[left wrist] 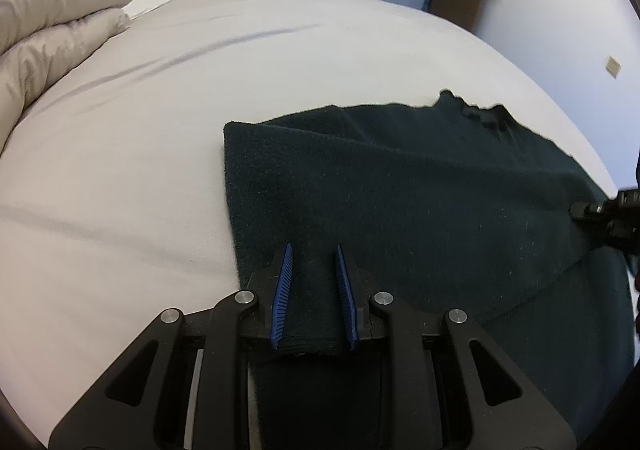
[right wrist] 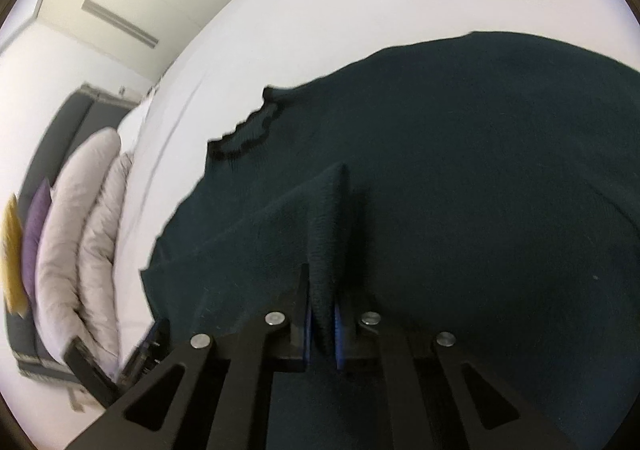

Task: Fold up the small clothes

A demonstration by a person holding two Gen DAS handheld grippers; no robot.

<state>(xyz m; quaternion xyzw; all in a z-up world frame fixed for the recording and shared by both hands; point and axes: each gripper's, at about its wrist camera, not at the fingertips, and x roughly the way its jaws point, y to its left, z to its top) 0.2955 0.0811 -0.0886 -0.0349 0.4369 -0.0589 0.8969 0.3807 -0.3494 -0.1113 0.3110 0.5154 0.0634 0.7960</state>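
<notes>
**Right claw pinches a fold of the dark sweater; left claw stands open over it**

In the right wrist view, the right gripper [right wrist: 322, 330] is at the lower middle of the frame. Its jaws are narrow and closed on a ridge of knit fabric that rises between the blue pads [right wrist: 339, 334] and goes up toward the middle of the frame. So this claw holds the sweater [right wrist: 460, 189] by a pinched fold.

In the left wrist view, the left gripper [left wrist: 313, 250] is at the lower middle. Its jaws are apart, about half open, with dark cloth visible between and under the blue ribbed pads [left wrist: 284, 282]. I cannot tell whether the tips touch the fabric or only hover just above it; it grips nothing. A part of the other tool [left wrist: 608, 213] shows at the right edge.

The sweater is dark green, knitted, and lies spread on the white bed [left wrist: 140, 169], filling the lower right of both frames. Its neckline with the scalloped trim [right wrist: 248, 129] is at the middle left of the right view. A folded duvet [left wrist: 52, 21] lies at the upper left of the left view.

I judge the garment to be soft, light and limp, not slippery and not fragile. It will sag and stretch when lifted, so it is best to take it at the edge or corner, with two layers together, and move both claws evenly.
</notes>
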